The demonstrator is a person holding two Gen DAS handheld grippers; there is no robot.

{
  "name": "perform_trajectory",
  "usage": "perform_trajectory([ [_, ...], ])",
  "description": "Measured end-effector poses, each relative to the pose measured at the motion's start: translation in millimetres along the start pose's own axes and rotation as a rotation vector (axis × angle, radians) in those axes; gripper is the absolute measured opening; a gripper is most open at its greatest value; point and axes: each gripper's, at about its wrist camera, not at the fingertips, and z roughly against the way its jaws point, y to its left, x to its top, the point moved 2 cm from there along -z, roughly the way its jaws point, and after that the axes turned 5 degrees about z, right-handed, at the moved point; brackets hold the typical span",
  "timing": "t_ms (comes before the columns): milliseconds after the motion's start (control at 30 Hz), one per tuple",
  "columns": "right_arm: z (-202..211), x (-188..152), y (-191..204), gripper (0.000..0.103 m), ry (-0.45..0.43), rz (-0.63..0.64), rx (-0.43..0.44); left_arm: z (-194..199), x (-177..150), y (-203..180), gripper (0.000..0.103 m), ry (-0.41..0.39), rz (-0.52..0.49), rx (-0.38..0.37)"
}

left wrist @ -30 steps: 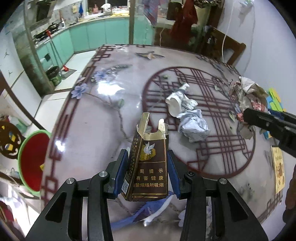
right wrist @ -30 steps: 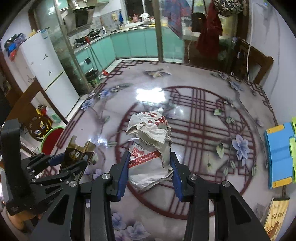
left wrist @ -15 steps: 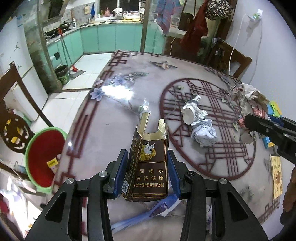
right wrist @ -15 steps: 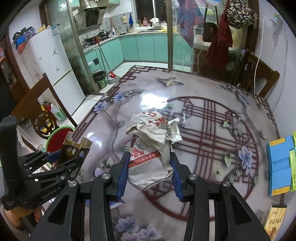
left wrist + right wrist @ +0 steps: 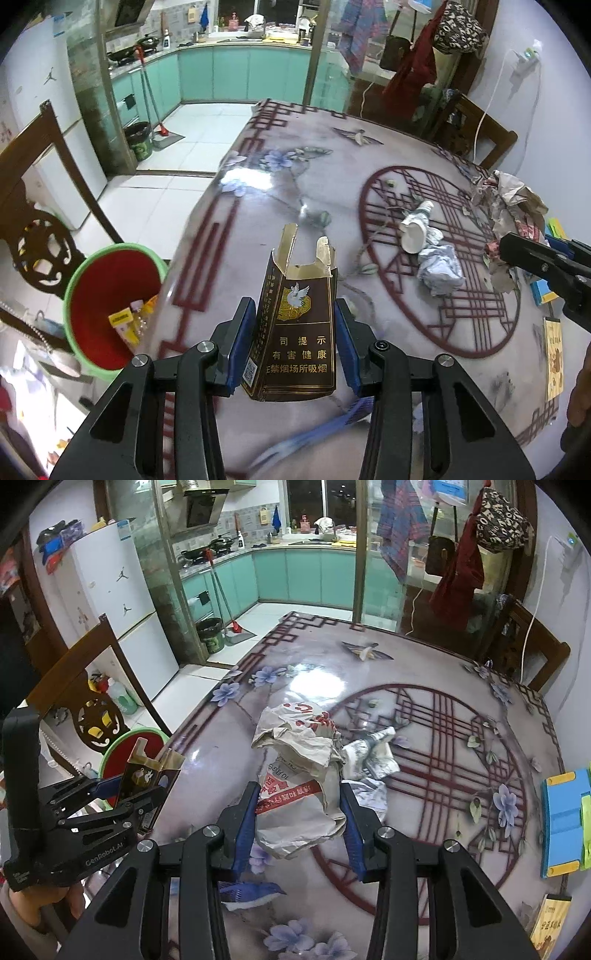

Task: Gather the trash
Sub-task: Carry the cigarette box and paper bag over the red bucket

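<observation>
My left gripper (image 5: 295,343) is shut on an empty brown cigarette pack (image 5: 297,332), held upright above the table's left edge; the pack also shows in the right wrist view (image 5: 147,771). My right gripper (image 5: 299,823) is shut on a crumpled paper bag with red print (image 5: 299,775), held over the table. A red bin with a green rim (image 5: 110,306) stands on the floor left of the table, with some trash inside. A squashed paper cup (image 5: 415,230) and a crumpled white paper ball (image 5: 441,271) lie on the table.
The table (image 5: 258,206) has a glossy patterned top with a red round lattice. A dark wooden chair (image 5: 33,221) stands by the bin. Blue and yellow blocks (image 5: 565,823) and a small booklet (image 5: 550,923) lie at the table's right edge.
Both grippers have pulled back and to the left, still holding their items. The red bin has come further into the left wrist view, closer to the cigarette pack.
</observation>
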Motion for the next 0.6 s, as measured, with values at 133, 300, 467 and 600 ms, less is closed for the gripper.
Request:
perform_trajectory([
  [133,-4.2,5.6,16.8,0.040,0.003,0.005,-0.001,0.1,4.2,17.3,0.041,0.000,0.009,0.000],
  [300,-8.5,12.6,32.4,0.040,0.006,0.006,-0.006,-0.8,11.3,34.0,0.041,-0.002,0.011,-0.005],
  [467,-13.7,20.5,46.8,0.040,0.008,0.002,-0.016,-3.0,19.5,48.1,0.041,-0.007,0.005,-0.012],
  [600,-18.5,26.7,57.9,0.040,0.012,-0.004,-0.019,-5.6,26.6,60.9,0.041,-0.007,0.003,-0.017],
])
